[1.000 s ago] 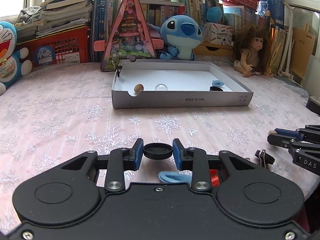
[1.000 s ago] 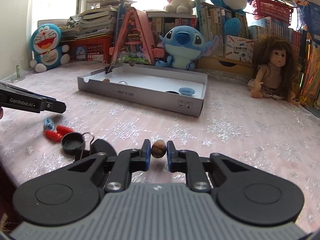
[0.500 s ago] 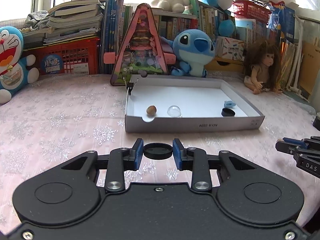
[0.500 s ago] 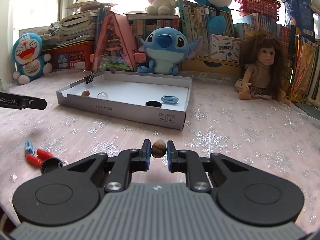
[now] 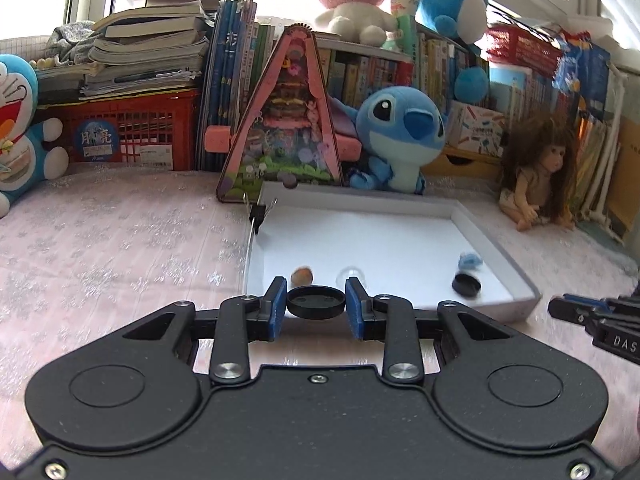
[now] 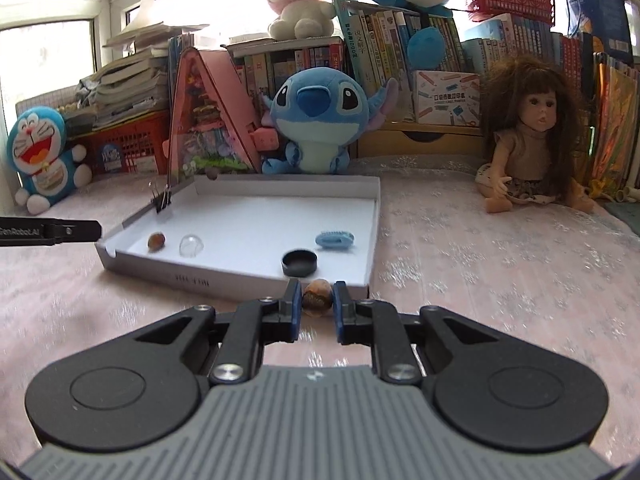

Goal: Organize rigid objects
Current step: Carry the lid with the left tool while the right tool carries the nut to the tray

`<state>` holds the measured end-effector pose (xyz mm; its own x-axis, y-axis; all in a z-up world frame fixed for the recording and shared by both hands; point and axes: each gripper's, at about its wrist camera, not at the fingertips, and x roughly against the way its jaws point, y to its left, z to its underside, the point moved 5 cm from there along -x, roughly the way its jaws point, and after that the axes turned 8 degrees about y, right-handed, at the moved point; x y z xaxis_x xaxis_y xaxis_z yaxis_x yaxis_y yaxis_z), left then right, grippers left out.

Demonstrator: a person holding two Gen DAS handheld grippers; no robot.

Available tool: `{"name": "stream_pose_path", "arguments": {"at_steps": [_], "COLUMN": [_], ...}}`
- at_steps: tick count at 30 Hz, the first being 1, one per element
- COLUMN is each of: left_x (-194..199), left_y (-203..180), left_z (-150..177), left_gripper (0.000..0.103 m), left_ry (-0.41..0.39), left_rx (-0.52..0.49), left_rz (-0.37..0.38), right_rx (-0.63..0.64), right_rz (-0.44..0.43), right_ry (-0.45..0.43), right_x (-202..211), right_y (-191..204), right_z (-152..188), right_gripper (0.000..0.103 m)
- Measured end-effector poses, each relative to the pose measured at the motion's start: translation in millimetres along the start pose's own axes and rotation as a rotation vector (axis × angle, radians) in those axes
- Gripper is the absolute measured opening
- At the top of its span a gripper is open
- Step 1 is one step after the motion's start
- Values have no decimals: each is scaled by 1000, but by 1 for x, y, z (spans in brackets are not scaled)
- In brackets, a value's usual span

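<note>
My left gripper is shut on a black round cap and holds it above the near left edge of the white tray. My right gripper is shut on a brown walnut-like ball, just in front of the tray's near wall. In the tray lie a brown ball, a clear dome, a black cap and a blue clip. A black binder clip grips the tray's left wall.
A Stitch plush, a pink triangular toy house, a doll, a Doraemon plush, a red basket and books stand behind the tray. The right gripper's tip shows at the left view's right edge.
Both grippers have moved forward to the tray with their objects still held. The loose items on the cloth have dropped out of view.
</note>
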<state>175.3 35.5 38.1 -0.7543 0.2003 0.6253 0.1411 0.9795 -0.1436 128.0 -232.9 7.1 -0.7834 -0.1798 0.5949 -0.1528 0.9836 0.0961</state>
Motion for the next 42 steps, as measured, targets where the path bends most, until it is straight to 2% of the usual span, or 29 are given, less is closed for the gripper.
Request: {"name": "stream_pose_path", "arguments": {"at_steps": [7,14,21,27,42], "left_x": [-29,-65,-109,-134,-145], "left_y": [-7,-17,-28,-43,-52], "left_z": [-25,-51,-62,-56,-43], "left_gripper": [30,29,30,30,30], "left_ry": [26,73,106,132,160], "left_rx": [29,63,94,63,-1], "left_rz": [30,97,129,121,81], "right_rx": [-85,-191,-248,-260,-243], "right_rz": [-82,-162,-157,-136,-110], "right_ry": [42,129,186,221,259], "right_x": [-27,-65,-105,-124,-135], "right_y": [2,2,-1,-1,-3], "right_z": [-33,-62,-73,-71,-64], "right_gripper": [20,20,20,20,20]}}
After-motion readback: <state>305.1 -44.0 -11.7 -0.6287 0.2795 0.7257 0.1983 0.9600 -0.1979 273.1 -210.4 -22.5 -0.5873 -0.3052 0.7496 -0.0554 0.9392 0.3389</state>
